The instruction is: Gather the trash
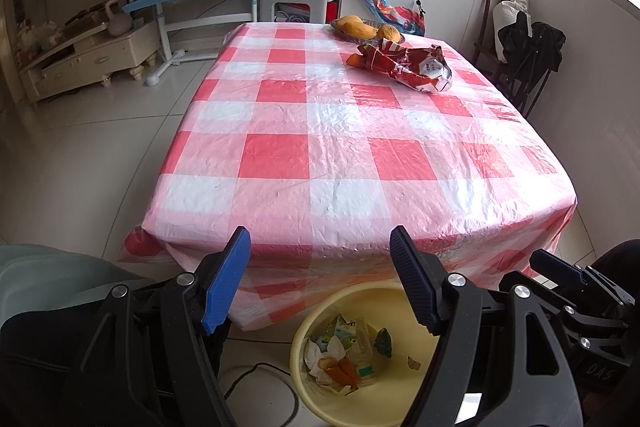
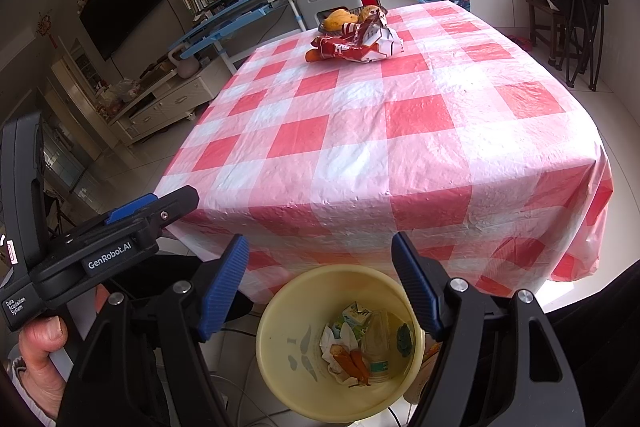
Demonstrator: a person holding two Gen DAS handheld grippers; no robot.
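Already the yellow bin (image 2: 340, 343) on the floor holds several scraps; 1 crumpled red snack bag (image 1: 404, 67) remains on the far desk (image 1: 320, 147) beside the fruit; left gripper (image 1: 320, 283) and right gripper (image 2: 320, 287) hover open, empty.

I see a crumpled red and white snack bag (image 1: 404, 67) lying on the far part of the checked surface (image 1: 320, 155), just in front of a fruit dish, its foil inside showing at one end. An orange scrap (image 1: 354, 60) lies touching its left end. On the floor at the near edge stands a pale yellow bin (image 2: 280, 327), upright and open. Inside I see a small carton (image 2: 356, 311), white tissue (image 2: 336, 341), a clear cup (image 2: 378, 347) and orange peel bits (image 2: 354, 363).
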